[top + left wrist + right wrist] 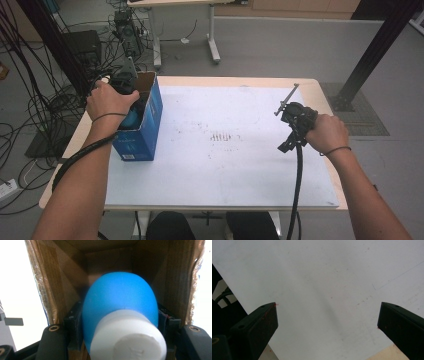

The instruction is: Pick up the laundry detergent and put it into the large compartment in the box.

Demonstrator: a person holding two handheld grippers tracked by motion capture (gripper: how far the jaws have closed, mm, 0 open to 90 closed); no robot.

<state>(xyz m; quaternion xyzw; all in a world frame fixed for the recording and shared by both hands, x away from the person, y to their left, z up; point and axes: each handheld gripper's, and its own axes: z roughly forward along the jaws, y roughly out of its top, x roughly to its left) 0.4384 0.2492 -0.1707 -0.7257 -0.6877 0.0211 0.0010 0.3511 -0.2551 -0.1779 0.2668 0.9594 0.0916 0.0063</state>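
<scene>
Blue bulb point(120, 300) clamped in your left gripper point(120, 322), inside the carton point(150, 125).
Keep it centred between the walls; right gripper point(327, 322) jaws gape empty.

Blue carton point(145, 125), brown cardboard inside. Within the carton, blue bulb point(120, 300) with white neck point(128, 337). Right of the carton, white mat point(225, 170) speckled reddish-brown. Black hand-held gripper point(327, 322).

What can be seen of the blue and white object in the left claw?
The blue and white object has a smooth, rounded blue body and a matte white cylindrical neck or cap at the camera end. What it is cannot be told. The left claw is shut on its sides, holding it inside the open blue cardboard box at the table's left edge.
</scene>
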